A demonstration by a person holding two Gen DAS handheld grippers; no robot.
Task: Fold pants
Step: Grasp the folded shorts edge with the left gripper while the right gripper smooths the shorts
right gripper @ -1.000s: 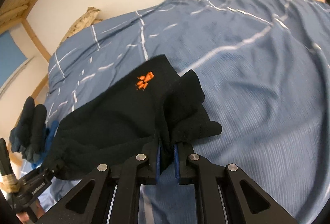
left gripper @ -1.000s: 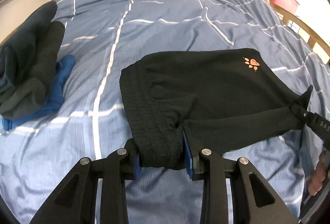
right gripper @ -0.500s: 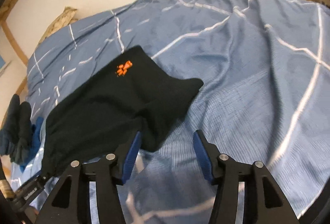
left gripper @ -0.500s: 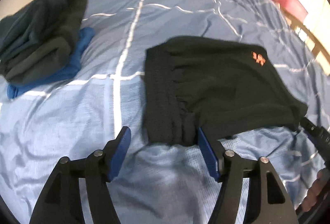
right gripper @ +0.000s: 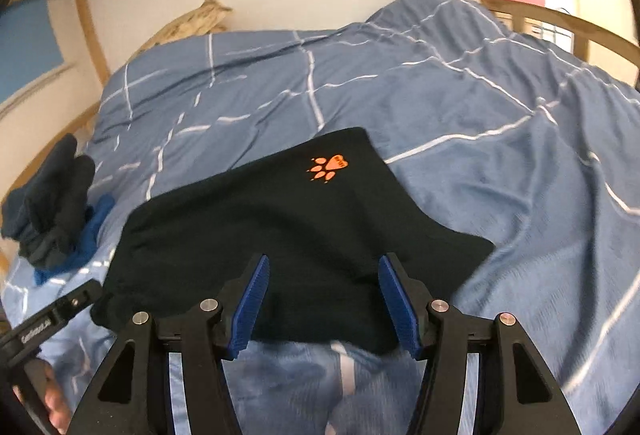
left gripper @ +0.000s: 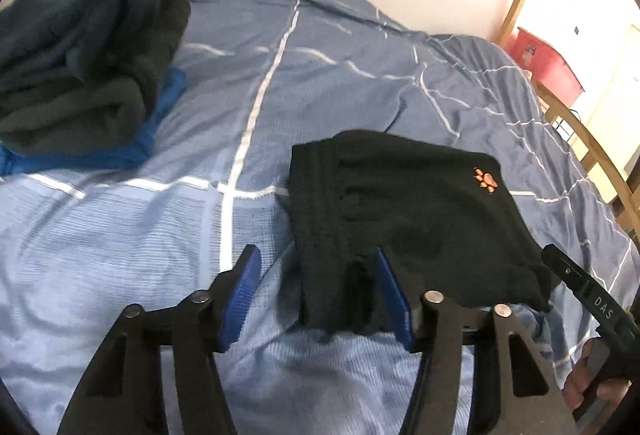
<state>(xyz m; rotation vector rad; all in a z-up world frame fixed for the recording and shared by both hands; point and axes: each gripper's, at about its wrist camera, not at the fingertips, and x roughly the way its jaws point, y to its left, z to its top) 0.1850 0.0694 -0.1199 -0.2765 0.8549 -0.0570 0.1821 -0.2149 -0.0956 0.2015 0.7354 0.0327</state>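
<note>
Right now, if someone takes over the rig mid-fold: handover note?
Left gripper: jaws open, holding nothing, at the waistband end of the pants.
Right gripper: jaws open, holding nothing, over the near edge at the opposite end.
The black pants lie folded into a compact rectangle on the blue duvet, orange paw logo facing up.
A stack of folded clothes sits off to the left on the duvet.
Done: fold laid down, both grips let go.
Left: probably tidy the near edge, or move the pants to the stack.
</note>
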